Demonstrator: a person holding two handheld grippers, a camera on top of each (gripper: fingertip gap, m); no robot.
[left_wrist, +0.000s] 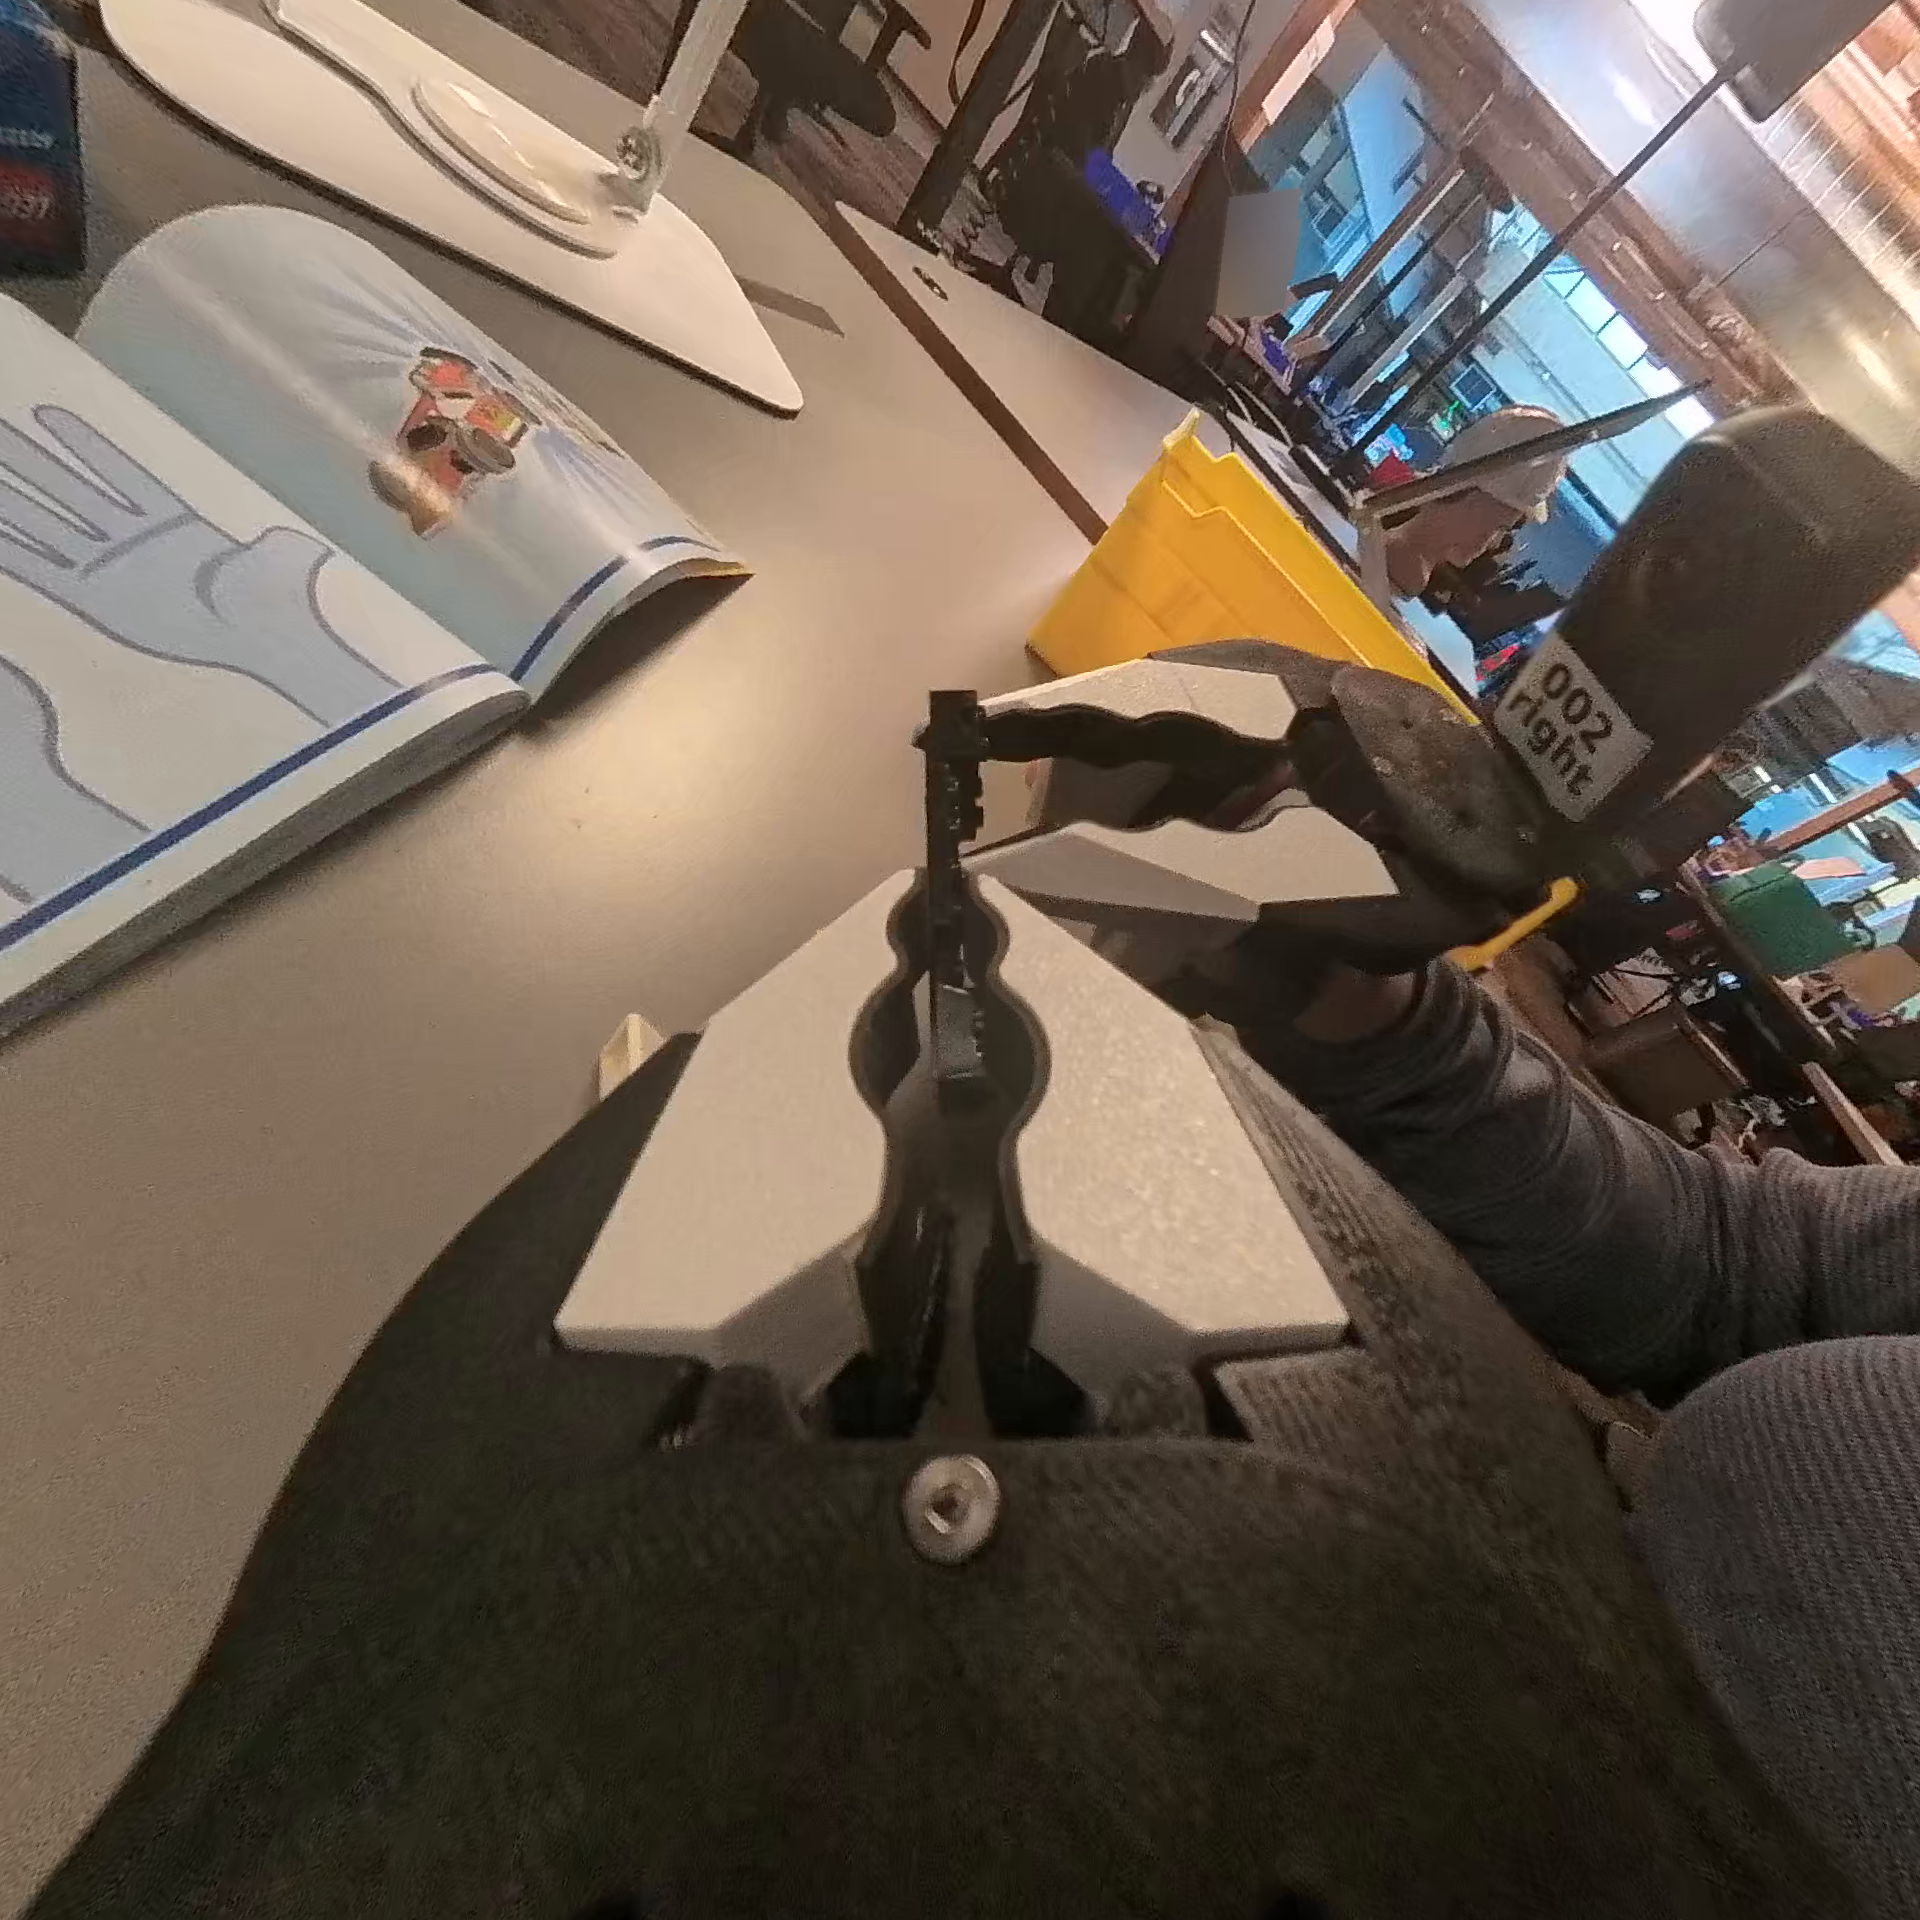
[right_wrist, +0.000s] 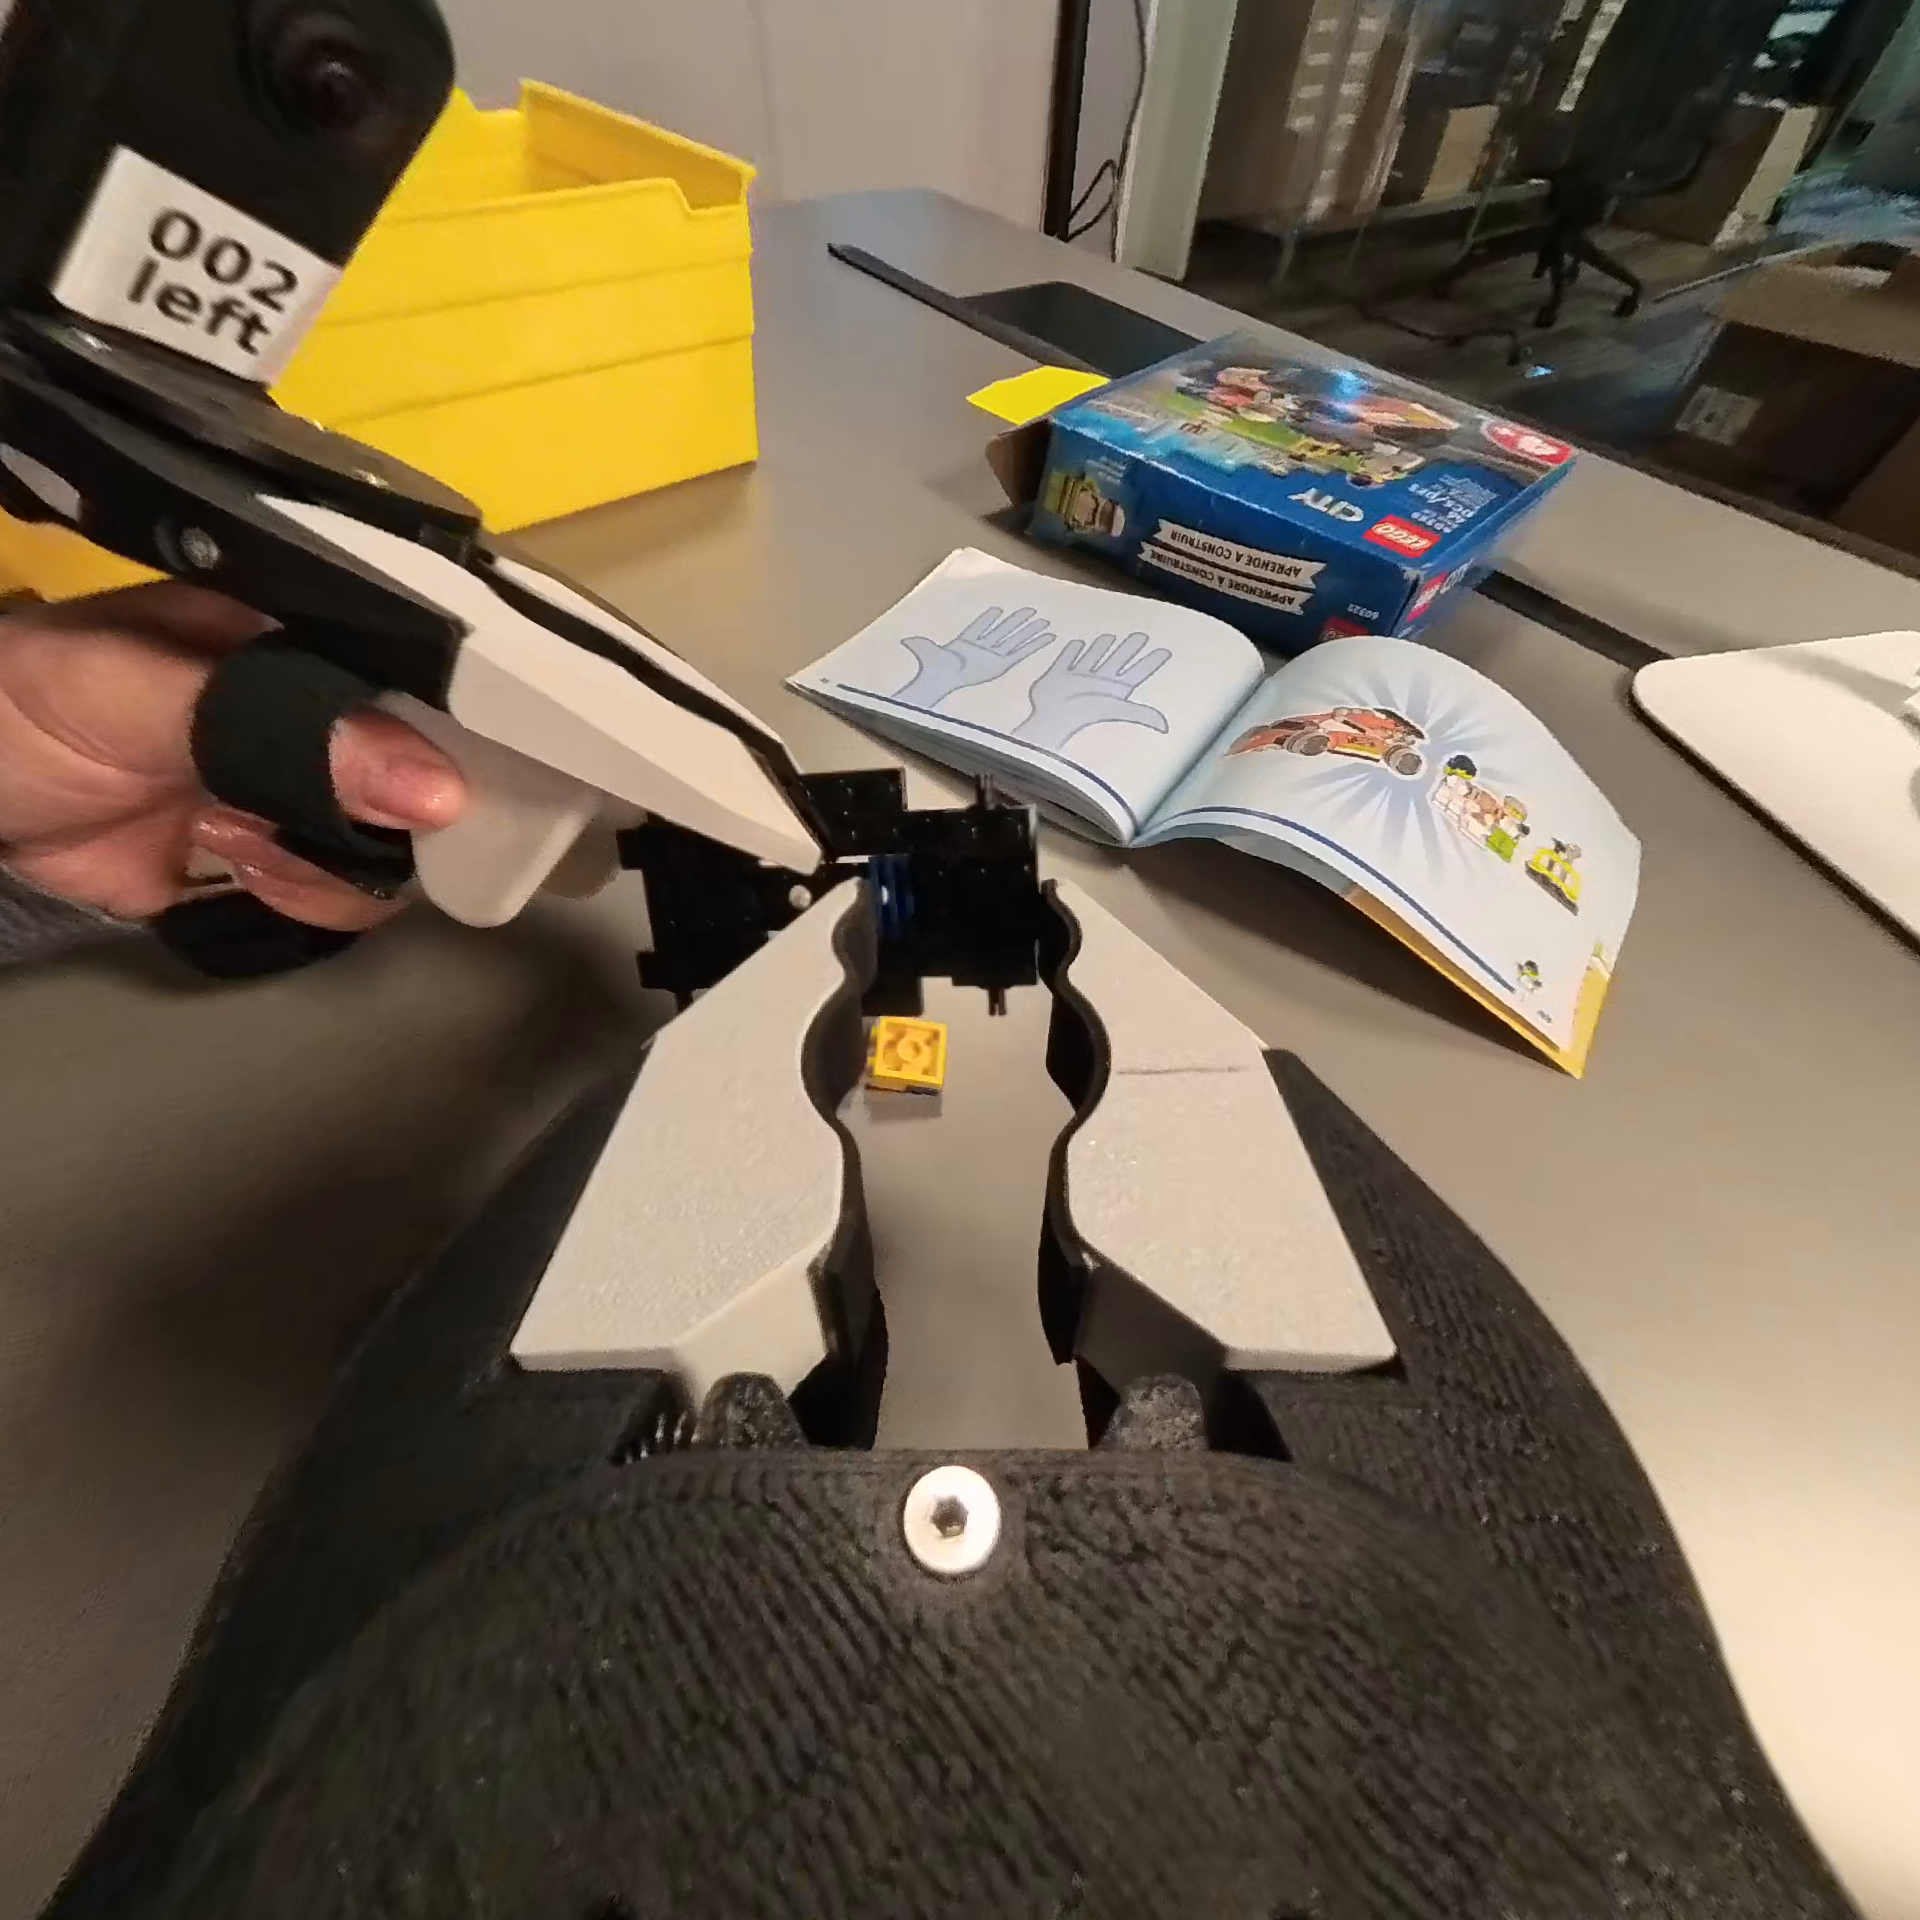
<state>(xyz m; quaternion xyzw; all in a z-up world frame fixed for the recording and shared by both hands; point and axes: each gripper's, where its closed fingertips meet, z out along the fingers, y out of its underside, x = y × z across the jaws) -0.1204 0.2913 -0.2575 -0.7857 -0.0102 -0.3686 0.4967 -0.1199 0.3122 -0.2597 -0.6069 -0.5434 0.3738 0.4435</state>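
Note:
My left gripper (left_wrist: 945, 883) is shut on a flat black brick assembly (left_wrist: 948, 790), seen edge-on and standing up past its fingertips. In the right wrist view the left gripper (right_wrist: 810, 847) comes in from the left and pinches the assembly (right_wrist: 966, 883) at its upper left part. My right gripper (right_wrist: 951, 899) has its two fingers on either side of the assembly's right section, which carries a small blue piece (right_wrist: 888, 894); both pads sit against it. The right gripper (left_wrist: 987, 790) also shows in the left wrist view, coming in from the right. A small yellow brick (right_wrist: 906, 1051) lies on the table below.
An open instruction booklet (right_wrist: 1195, 748) lies on the grey table (right_wrist: 312, 1143), with a blue toy box (right_wrist: 1299, 478) behind it. A yellow bin (right_wrist: 540, 343) stands at the back left. A white flat stand base (right_wrist: 1787, 748) is at the right edge. A hand (right_wrist: 104, 748) holds the left gripper. Both grippers' tips are close together, under 4 cm apart.

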